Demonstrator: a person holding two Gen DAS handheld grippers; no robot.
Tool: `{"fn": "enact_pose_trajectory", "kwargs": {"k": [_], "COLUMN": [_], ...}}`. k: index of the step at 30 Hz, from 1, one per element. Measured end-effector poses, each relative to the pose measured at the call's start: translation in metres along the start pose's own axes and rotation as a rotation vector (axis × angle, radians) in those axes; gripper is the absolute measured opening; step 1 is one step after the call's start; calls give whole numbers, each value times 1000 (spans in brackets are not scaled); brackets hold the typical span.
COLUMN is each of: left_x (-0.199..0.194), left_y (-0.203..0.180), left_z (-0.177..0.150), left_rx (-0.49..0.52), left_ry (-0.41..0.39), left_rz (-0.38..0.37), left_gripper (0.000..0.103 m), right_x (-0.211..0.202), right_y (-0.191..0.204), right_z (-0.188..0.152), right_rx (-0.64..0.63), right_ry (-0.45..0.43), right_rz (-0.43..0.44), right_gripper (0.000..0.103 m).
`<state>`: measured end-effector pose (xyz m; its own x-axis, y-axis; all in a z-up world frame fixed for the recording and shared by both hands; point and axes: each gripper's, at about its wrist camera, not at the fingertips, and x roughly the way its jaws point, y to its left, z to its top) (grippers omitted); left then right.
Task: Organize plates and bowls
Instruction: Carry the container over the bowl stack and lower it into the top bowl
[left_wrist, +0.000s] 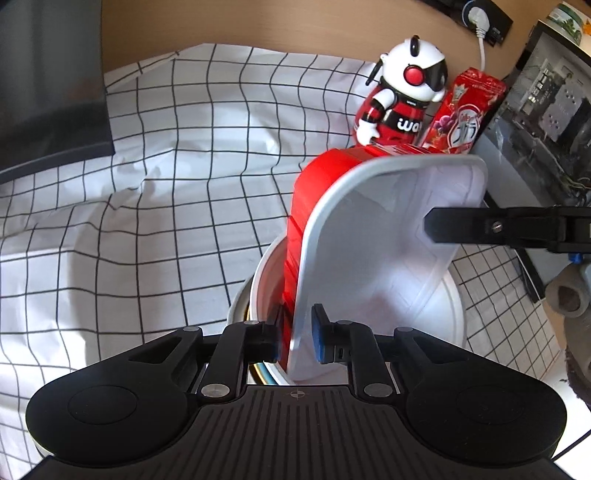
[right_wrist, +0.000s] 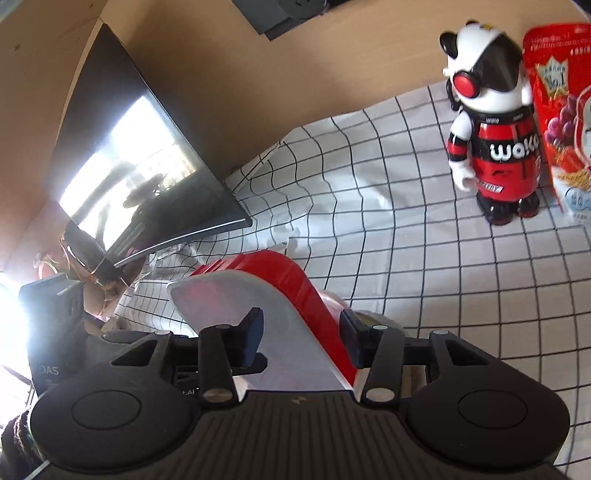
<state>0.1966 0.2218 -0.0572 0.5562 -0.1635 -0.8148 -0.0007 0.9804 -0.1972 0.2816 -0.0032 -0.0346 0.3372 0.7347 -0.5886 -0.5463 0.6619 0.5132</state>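
The left tool (left_wrist: 295, 334) has its blue-padded fingers clamped on the near edge of a square plate (left_wrist: 373, 236), red outside and glossy white inside with rounded corners, held upright on edge. The right tool (right_wrist: 301, 336), seen in the left view as a black finger (left_wrist: 491, 229) against the plate's white face, grips the plate's opposite rim, its pads pressed to both faces. Below the plate sits a round white bowl (left_wrist: 452, 314) on the counter's wrinkled black-grid white cloth (left_wrist: 166, 192), and beyond the plate stand a glossy red-and-white robot figurine (left_wrist: 400, 96) and, just beside it, a red snack pouch (left_wrist: 465, 114).
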Motion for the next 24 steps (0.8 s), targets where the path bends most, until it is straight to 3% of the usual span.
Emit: {"fn": "enact_pose_trajectory", "kwargs": {"k": [13, 19, 24], "left_x": [-2, -10, -21], "left_y": [2, 6, 14], "left_z": [-6, -2, 3], "left_rx": [-16, -60, -113], "left_ry": [-3, -29, -82], "left_rz": [10, -9, -18], "left_gripper": [17, 17, 17], "right_x": [23, 31, 28], "right_y": [-4, 3, 2], "right_z": [24, 24, 15], "right_rx": [73, 58, 33], "right_ry": [-42, -7, -12], "right_rz": [-46, 17, -66], "right_gripper": [47, 48, 48]}}
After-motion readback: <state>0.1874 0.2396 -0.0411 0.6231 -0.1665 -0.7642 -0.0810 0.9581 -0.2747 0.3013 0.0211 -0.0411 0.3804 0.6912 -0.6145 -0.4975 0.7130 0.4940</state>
